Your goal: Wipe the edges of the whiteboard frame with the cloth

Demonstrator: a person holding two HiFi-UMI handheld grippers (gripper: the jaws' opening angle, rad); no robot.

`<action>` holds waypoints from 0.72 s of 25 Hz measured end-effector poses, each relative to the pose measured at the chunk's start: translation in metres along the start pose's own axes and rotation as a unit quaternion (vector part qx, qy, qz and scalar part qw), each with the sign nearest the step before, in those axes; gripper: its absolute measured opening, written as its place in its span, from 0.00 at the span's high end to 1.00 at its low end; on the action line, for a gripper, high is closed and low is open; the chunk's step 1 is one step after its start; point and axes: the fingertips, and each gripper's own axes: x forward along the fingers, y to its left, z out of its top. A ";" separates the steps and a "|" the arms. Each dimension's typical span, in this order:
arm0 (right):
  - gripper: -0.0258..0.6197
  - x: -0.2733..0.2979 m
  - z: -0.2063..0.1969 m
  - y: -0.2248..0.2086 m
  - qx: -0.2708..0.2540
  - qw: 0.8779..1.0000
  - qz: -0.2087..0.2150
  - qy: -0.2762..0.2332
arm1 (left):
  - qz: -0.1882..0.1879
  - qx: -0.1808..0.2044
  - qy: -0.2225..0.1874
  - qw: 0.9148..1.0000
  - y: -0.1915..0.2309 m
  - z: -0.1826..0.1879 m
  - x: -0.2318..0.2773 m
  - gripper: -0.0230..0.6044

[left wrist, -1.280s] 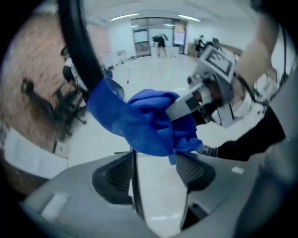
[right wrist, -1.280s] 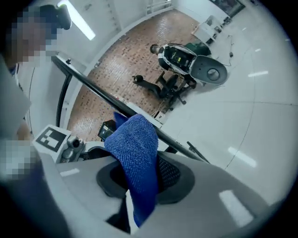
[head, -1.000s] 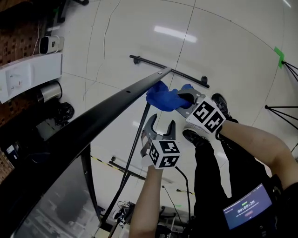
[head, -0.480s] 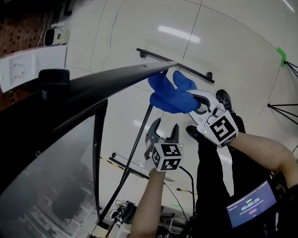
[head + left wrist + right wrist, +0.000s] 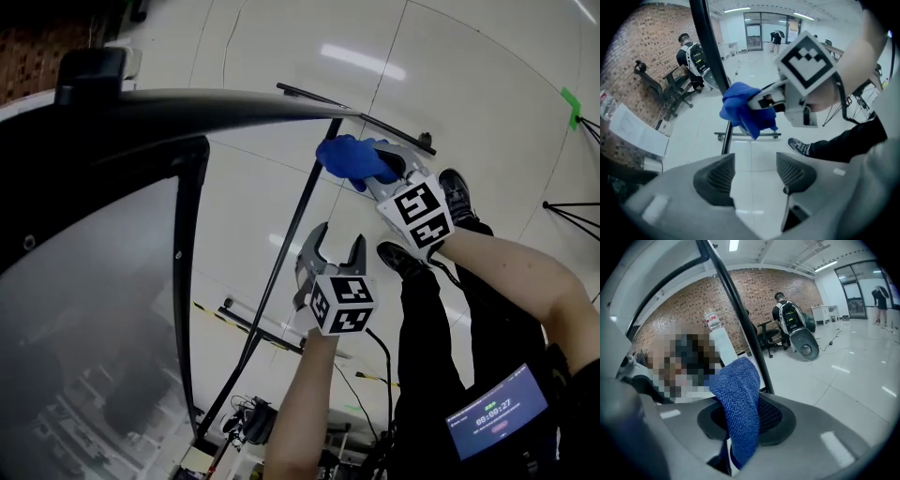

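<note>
**Blue terry cloth** (image 5: 354, 157): bunched, with one fold hanging out past the pads. It sits at the black upright bar (image 5: 281, 267) of the whiteboard stand, just under the frame's upper corner, and looks to be touching the bar.

**Right tongs** (image 5: 382, 167): closed on the cloth.

**Black whiteboard frame** (image 5: 197, 101): its top edge sweeps across the head view, with the grey board surface (image 5: 84, 309) below it at left.

**Left tongs** (image 5: 333, 251): open, with nothing between the ribbed pads (image 5: 717, 180). They point steeply down, below the cloth and beside the bar without touching it.

**White glossy tiled floor** (image 5: 469, 84): lies beneath everything.

**Dark shoe** (image 5: 457, 199): just beside the right tongs.

**Person with a backpack** (image 5: 691, 54): far off by the brick wall (image 5: 647, 56).
</note>
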 end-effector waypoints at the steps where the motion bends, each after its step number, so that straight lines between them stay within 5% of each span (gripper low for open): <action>1: 0.82 0.013 0.001 0.002 -0.012 1.000 -0.006 0.007 | 0.005 0.005 -0.002 1.000 0.004 0.000 0.000 0.52; 4: 0.81 0.044 0.004 0.002 -0.047 0.998 -0.022 0.018 | 0.026 0.017 -0.008 0.999 0.018 0.003 0.001 0.52; 8: 0.81 0.067 -0.004 -0.006 -0.027 0.998 -0.035 0.042 | 0.036 -0.024 -0.019 0.999 0.022 0.001 -0.004 0.54; 13: 0.81 0.073 0.012 -0.005 -0.165 0.982 -0.075 0.048 | 0.028 -0.083 -0.029 0.996 0.000 -0.023 -0.019 0.54; 18: 0.81 0.091 -0.006 0.007 -0.223 0.969 -0.062 0.091 | 0.024 -0.095 -0.032 0.995 -0.016 -0.044 -0.022 0.54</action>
